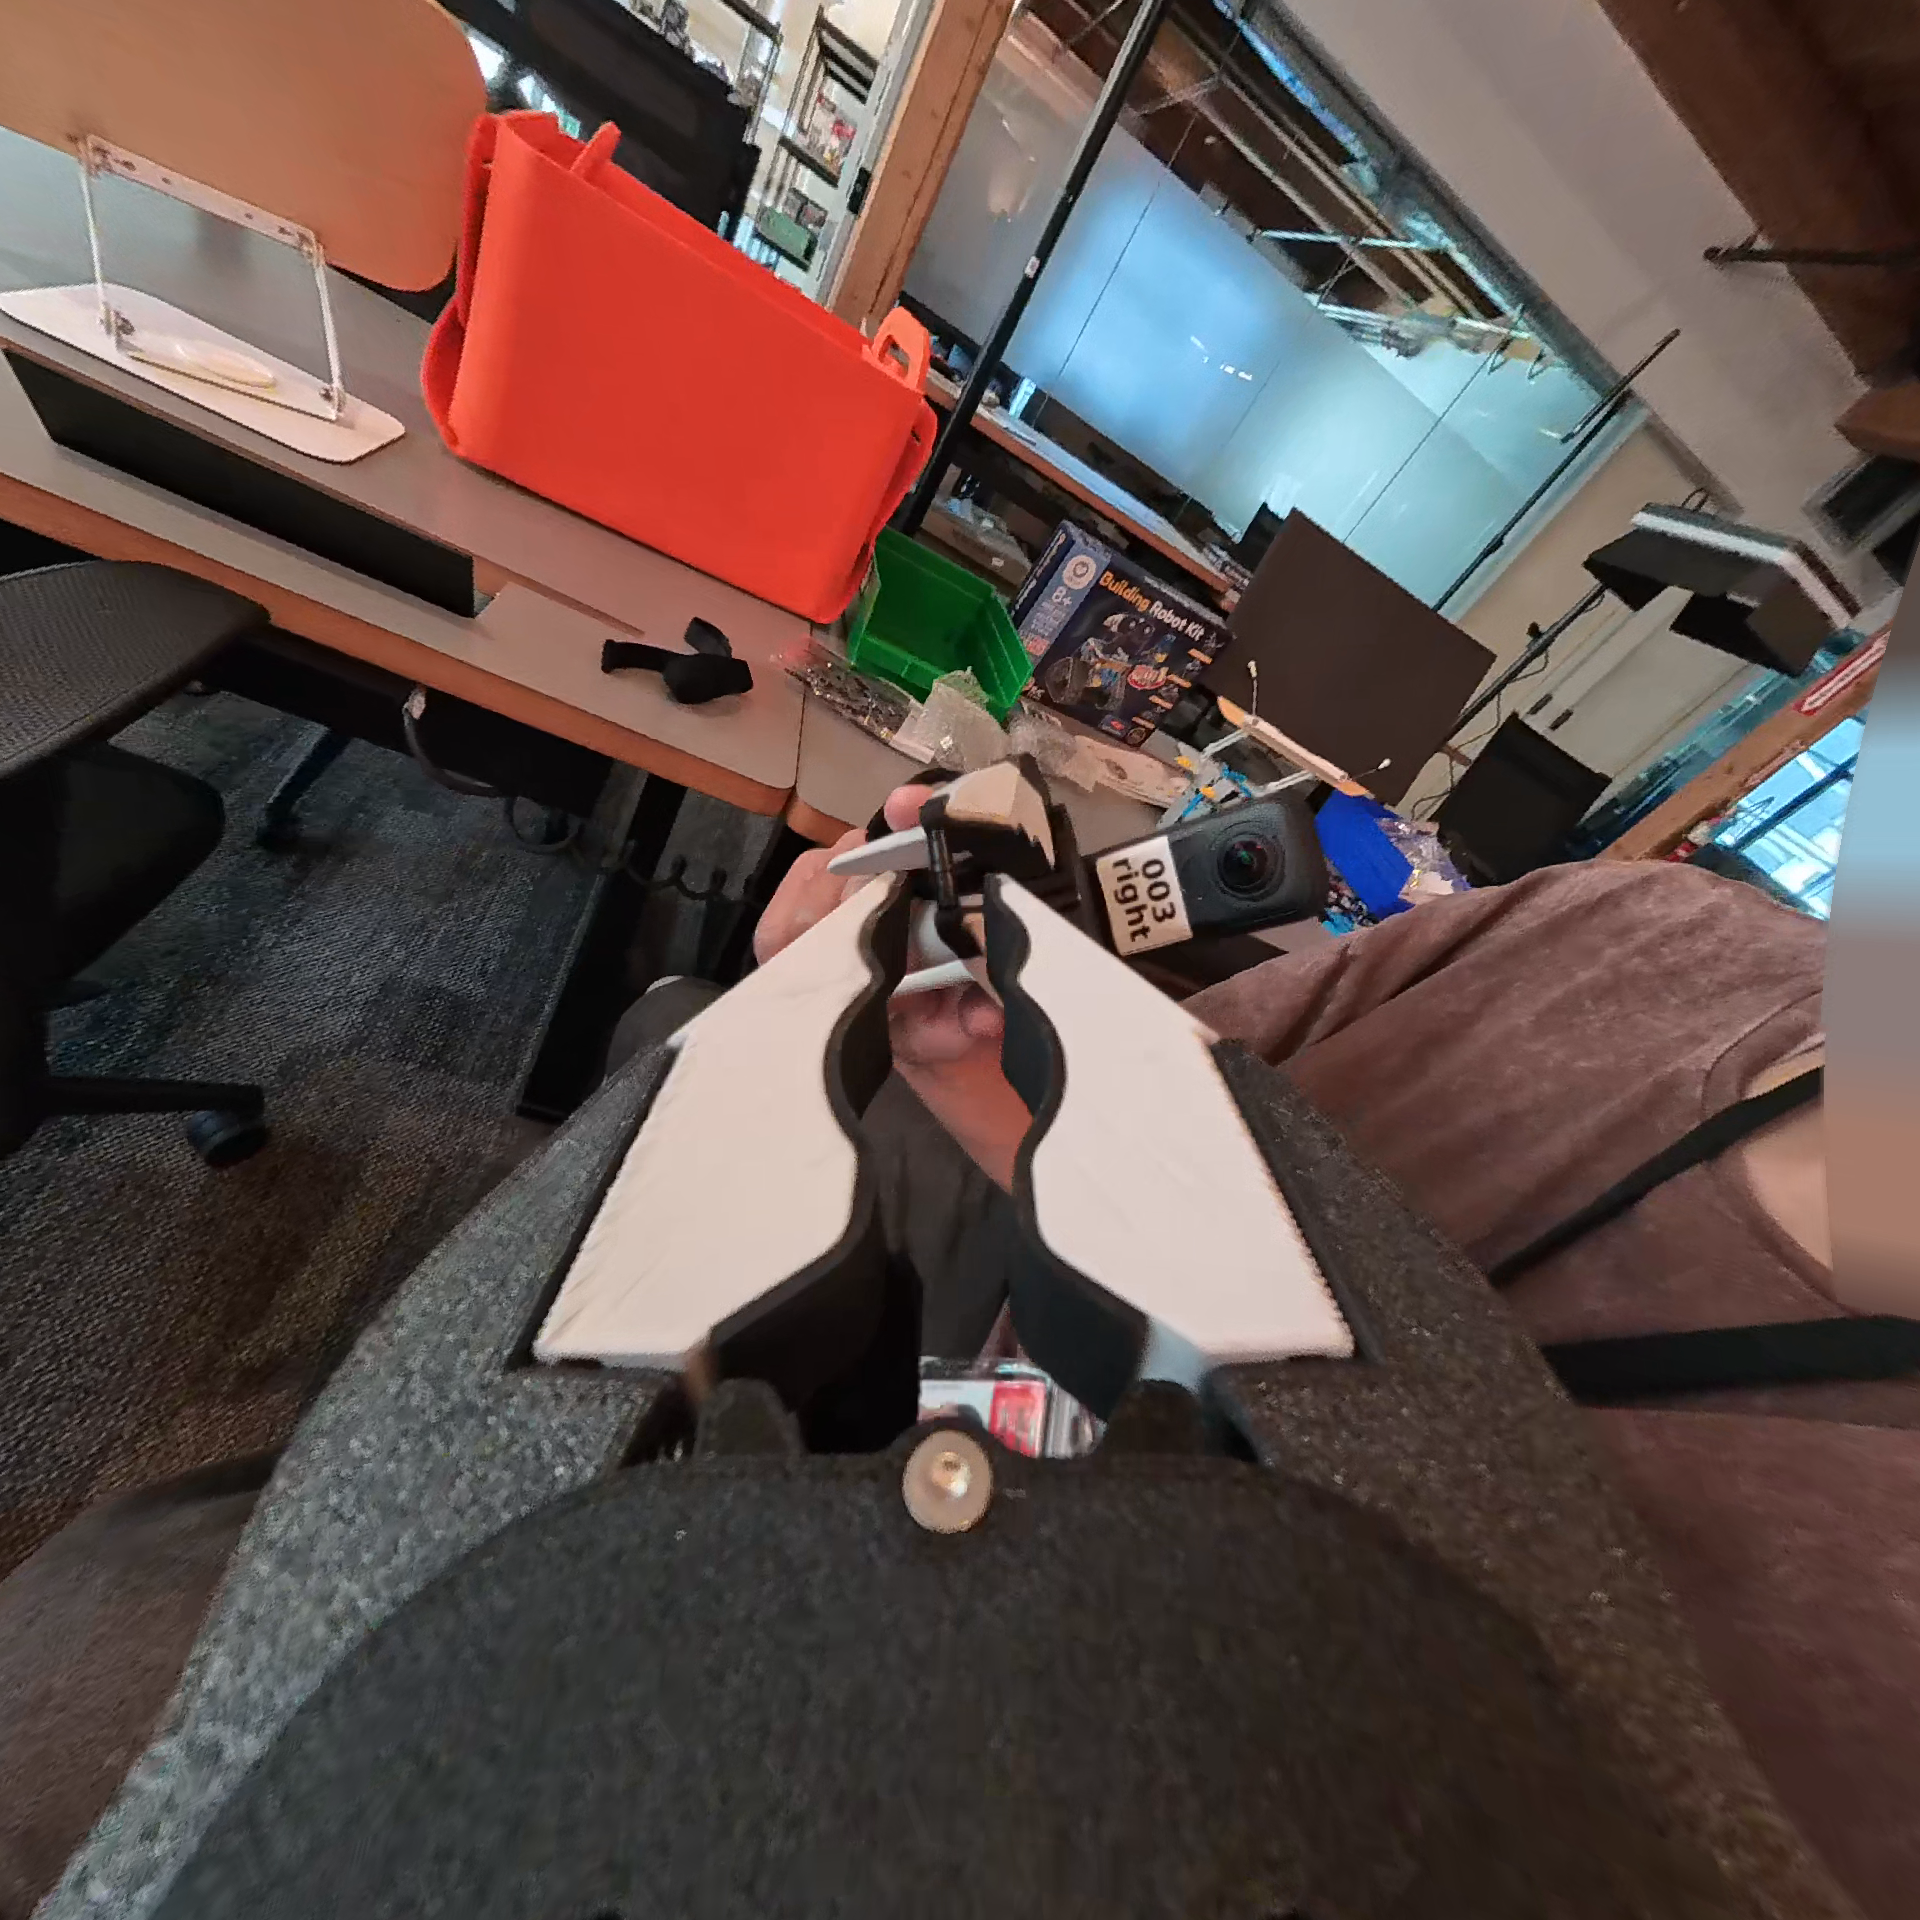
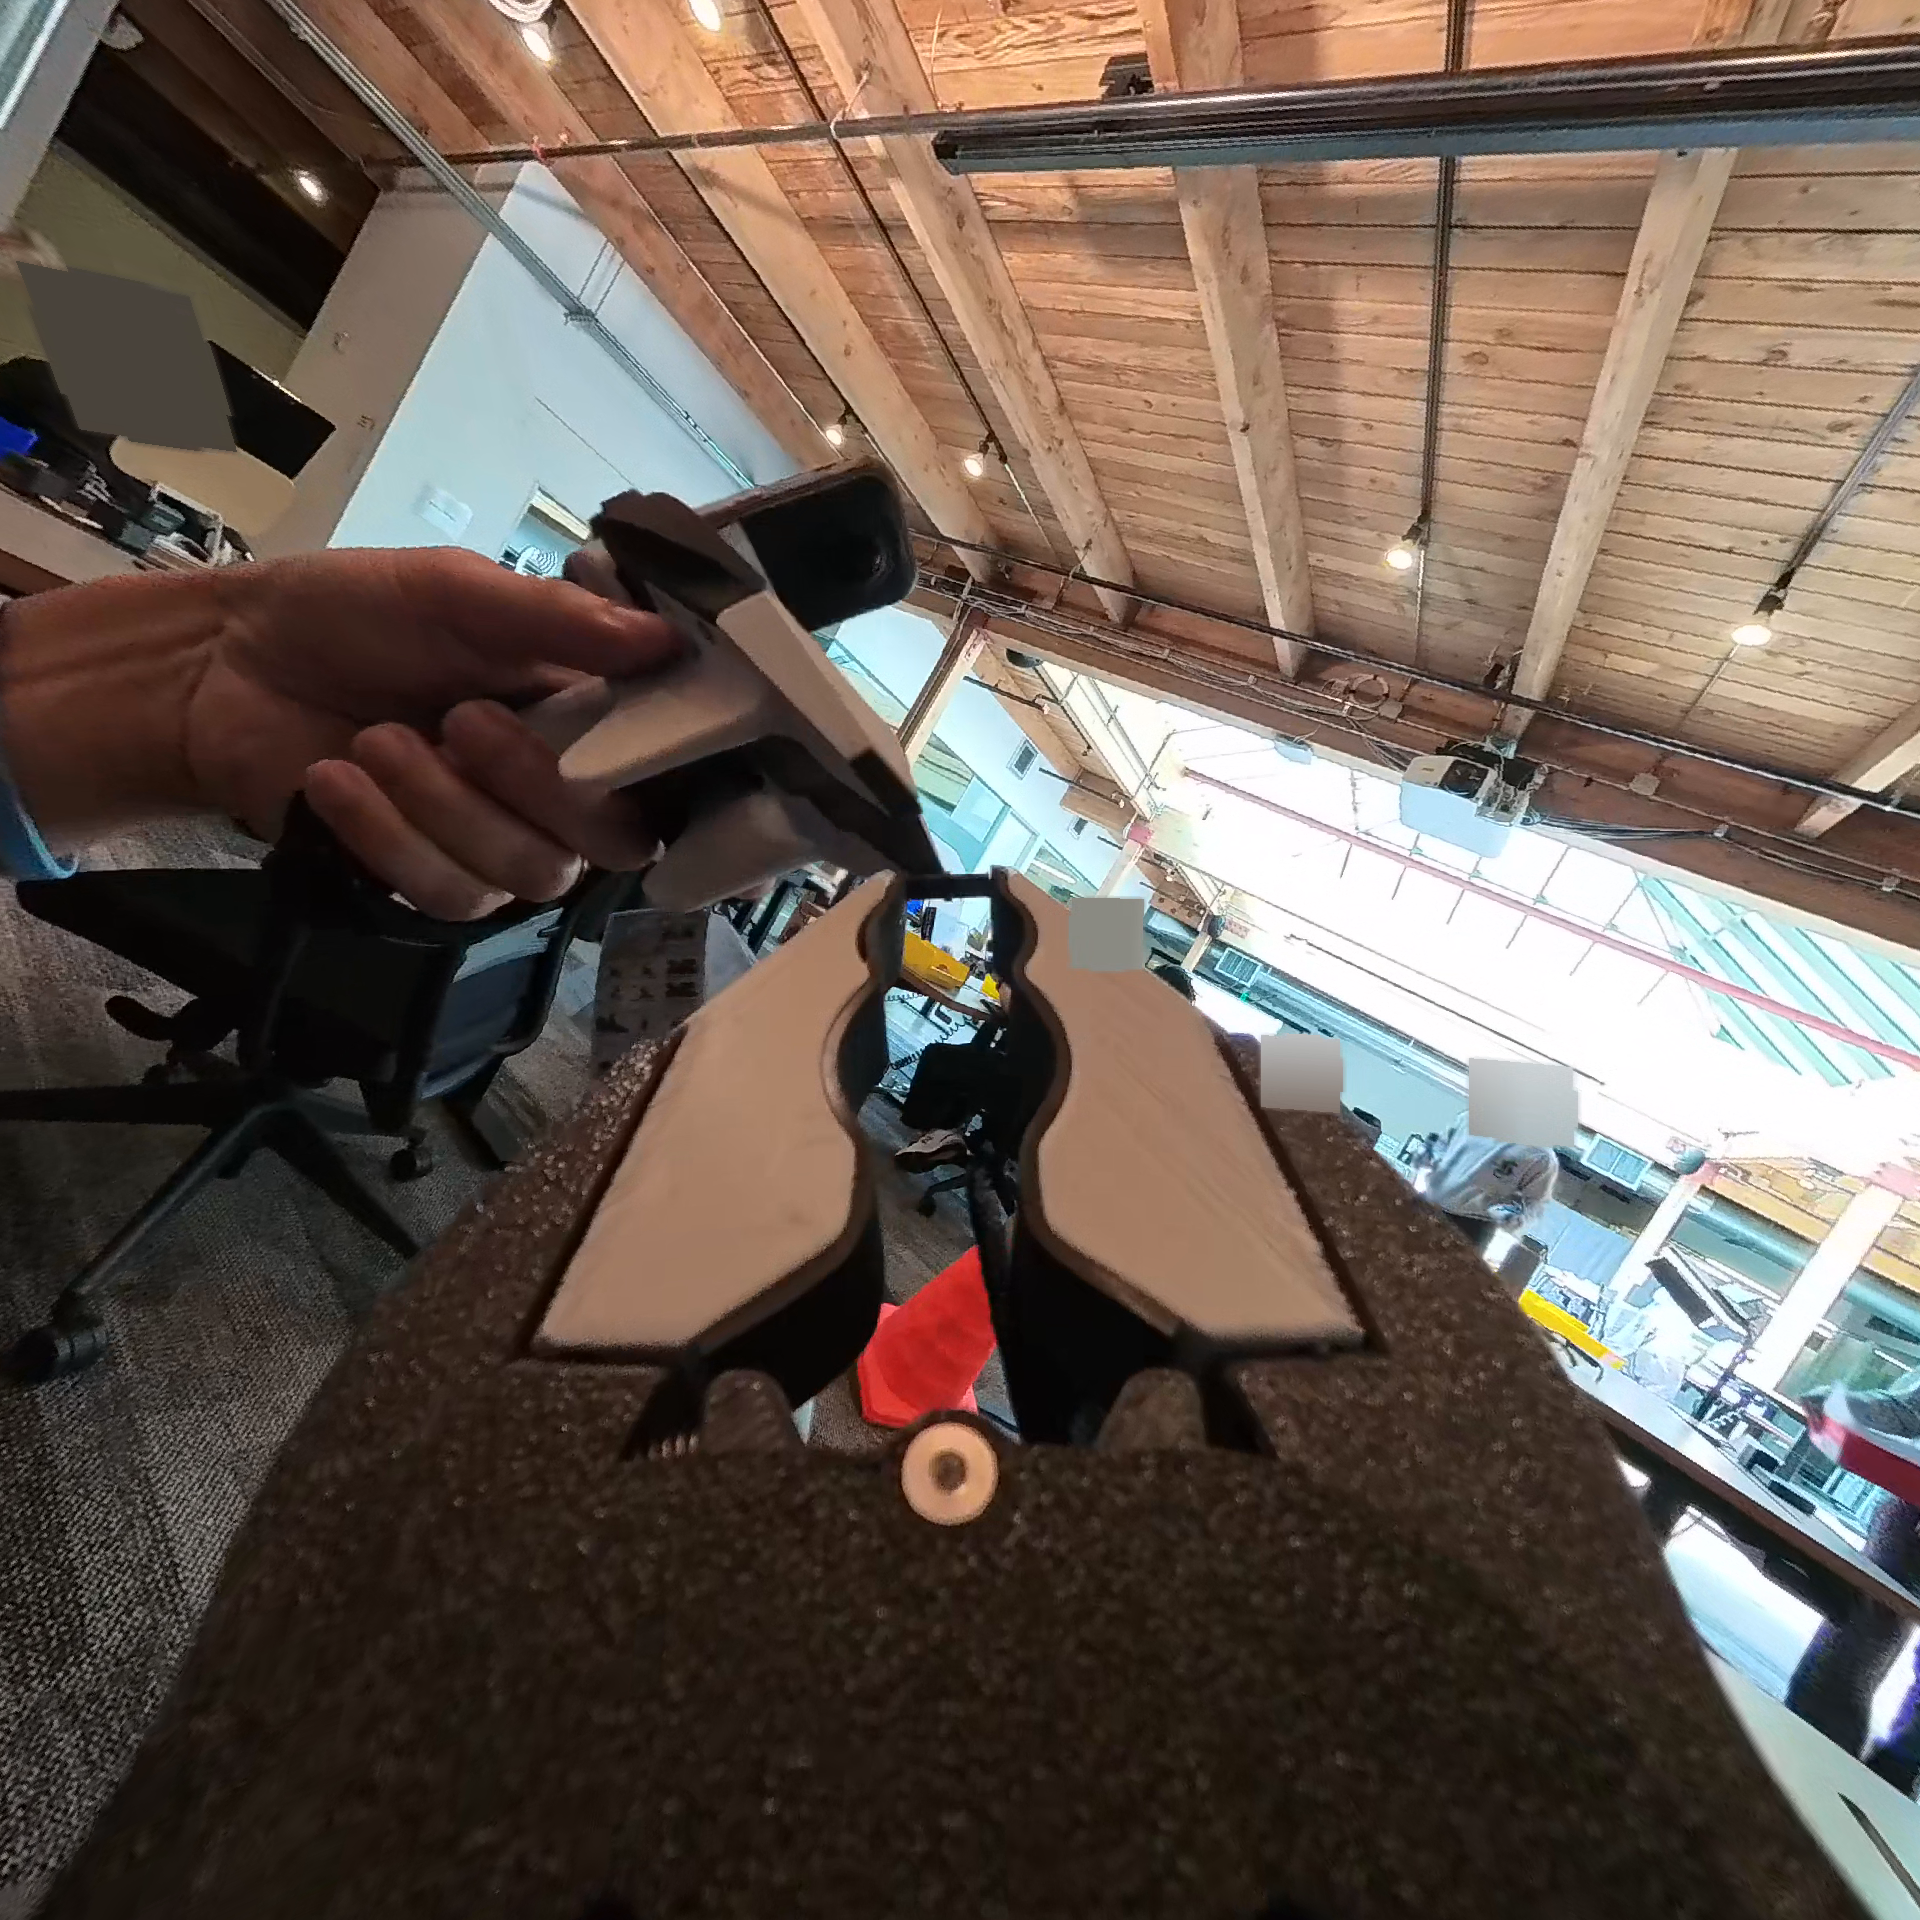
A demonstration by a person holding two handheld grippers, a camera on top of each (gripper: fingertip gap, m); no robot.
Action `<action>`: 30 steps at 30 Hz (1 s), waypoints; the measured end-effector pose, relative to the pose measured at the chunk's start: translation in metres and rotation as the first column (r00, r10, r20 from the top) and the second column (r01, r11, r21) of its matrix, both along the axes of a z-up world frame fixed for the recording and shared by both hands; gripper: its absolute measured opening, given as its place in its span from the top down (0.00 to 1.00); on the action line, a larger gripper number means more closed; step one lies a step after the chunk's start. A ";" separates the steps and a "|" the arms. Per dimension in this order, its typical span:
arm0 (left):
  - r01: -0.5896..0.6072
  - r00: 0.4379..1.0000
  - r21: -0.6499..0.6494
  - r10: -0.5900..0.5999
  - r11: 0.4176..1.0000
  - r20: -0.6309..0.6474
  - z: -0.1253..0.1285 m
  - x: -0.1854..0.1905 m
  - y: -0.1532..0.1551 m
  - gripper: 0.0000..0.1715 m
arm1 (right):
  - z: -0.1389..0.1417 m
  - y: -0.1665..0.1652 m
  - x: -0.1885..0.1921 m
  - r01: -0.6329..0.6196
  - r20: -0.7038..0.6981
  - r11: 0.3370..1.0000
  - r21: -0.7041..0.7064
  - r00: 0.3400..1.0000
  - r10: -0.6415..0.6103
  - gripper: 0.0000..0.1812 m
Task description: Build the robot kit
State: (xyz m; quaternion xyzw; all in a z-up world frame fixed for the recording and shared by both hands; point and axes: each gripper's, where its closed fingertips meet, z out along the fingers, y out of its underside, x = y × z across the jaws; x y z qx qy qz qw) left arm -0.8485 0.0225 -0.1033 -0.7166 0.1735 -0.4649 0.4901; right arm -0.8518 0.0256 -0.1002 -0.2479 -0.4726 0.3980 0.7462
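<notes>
Black clip (image 1: pixel 948 883) pinched between left gripper (image 1: pixel 940 899) and right gripper (image 2: pixel 943 883) fingers; orange bin (image 1: pixel 665 416) on desk (image 1: pixel 623 644) behind.

The left gripper (image 1: pixel 940 902) points forward and slightly up, its white fingers (image 1: pixel 748 1122) drawn close, tips pinching a small black clip. The right gripper (image 2: pixel 943 888) meets it tip to tip, fingers likewise nearly together on the same clip, tilted toward the ceiling. The person's left hand (image 2: pixel 343 717) wraps its handle, index finger stretched along the top. The right hand (image 1: pixel 821 894) shows only partly behind the tips.
</notes>
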 end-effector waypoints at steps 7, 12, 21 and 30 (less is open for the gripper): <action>0.016 1.000 -0.024 -0.016 1.000 -0.023 -0.005 0.006 -0.002 0.92 | 0.002 -0.003 0.001 0.009 -0.003 1.000 0.018 1.000 -0.009 0.92; 0.039 0.999 -0.035 -0.040 0.999 -0.008 -0.005 0.010 -0.004 0.93 | 0.003 -0.004 0.003 0.006 -0.003 1.000 0.025 1.000 -0.006 0.91; 0.067 0.997 -0.032 -0.066 0.997 0.030 0.000 0.012 -0.007 0.94 | 0.001 -0.008 0.004 -0.005 0.010 0.999 0.040 1.000 0.005 0.91; 0.083 0.996 -0.053 -0.084 0.995 -0.009 -0.009 0.016 -0.009 0.95 | -0.003 -0.010 0.004 -0.014 0.023 0.999 0.052 1.000 0.013 0.92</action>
